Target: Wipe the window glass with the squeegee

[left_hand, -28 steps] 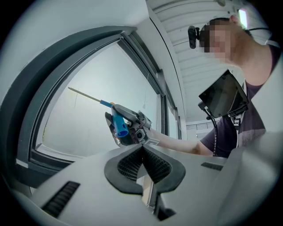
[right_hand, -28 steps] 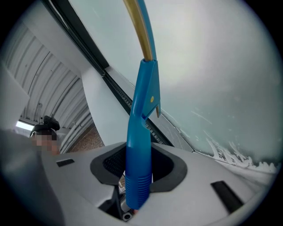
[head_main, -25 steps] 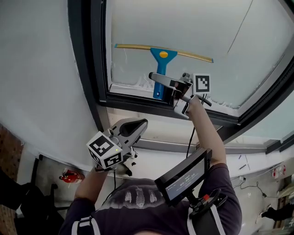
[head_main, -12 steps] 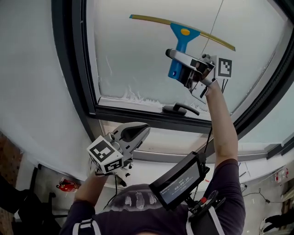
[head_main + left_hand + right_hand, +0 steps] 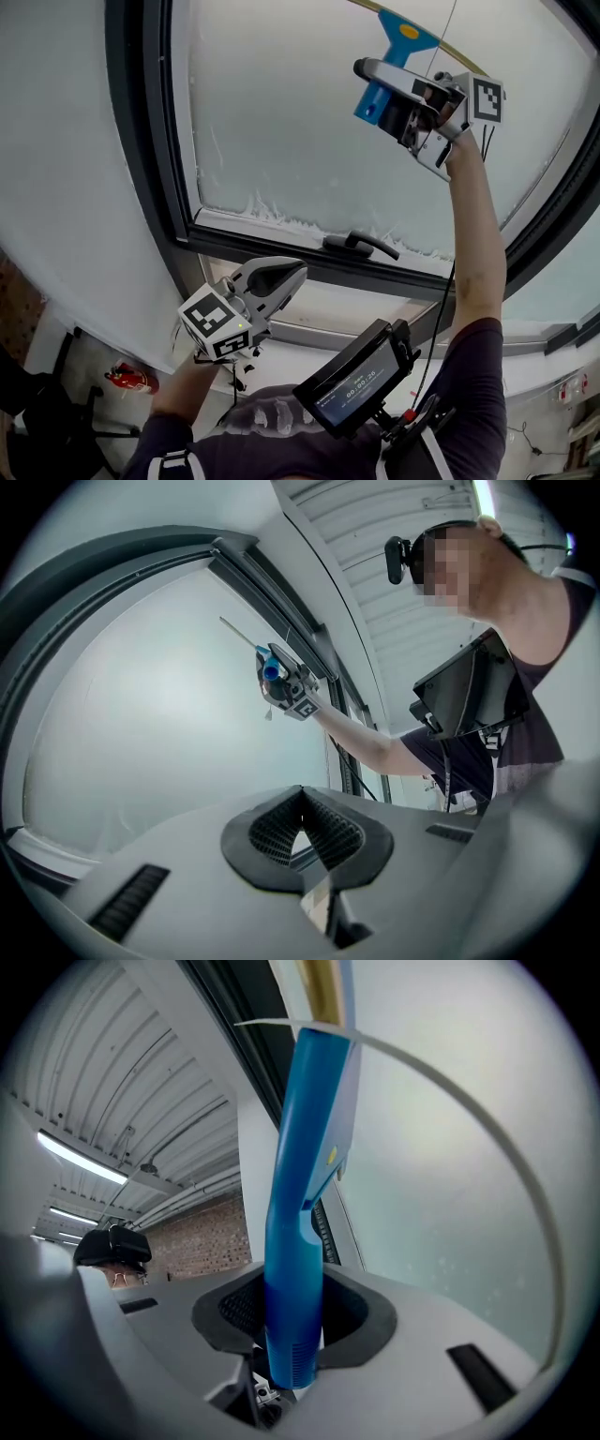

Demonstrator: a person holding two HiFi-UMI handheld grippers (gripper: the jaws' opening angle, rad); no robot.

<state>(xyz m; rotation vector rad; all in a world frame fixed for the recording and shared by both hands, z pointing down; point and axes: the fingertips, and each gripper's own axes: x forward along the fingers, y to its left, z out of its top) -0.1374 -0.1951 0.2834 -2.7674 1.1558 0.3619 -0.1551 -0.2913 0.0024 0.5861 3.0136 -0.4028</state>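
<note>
Upper right of head view: squeegee [image 5: 375, 97] is held against the window glass [image 5: 281, 122], its blade cut off by the top edge. Right hand-held gripper [image 5: 386, 92] is clenched on the lower end of the blue handle [image 5: 292, 1269]. Left hand-held gripper [image 5: 281, 274] is kept low at lower centre, jaws closed on nothing [image 5: 302, 816].

Tool is judged light and stiff, of smooth plastic, likely slippery if wet; the blade edge is presumed soft. The handle is best gripped firmly, so that twisting is resisted.
</note>
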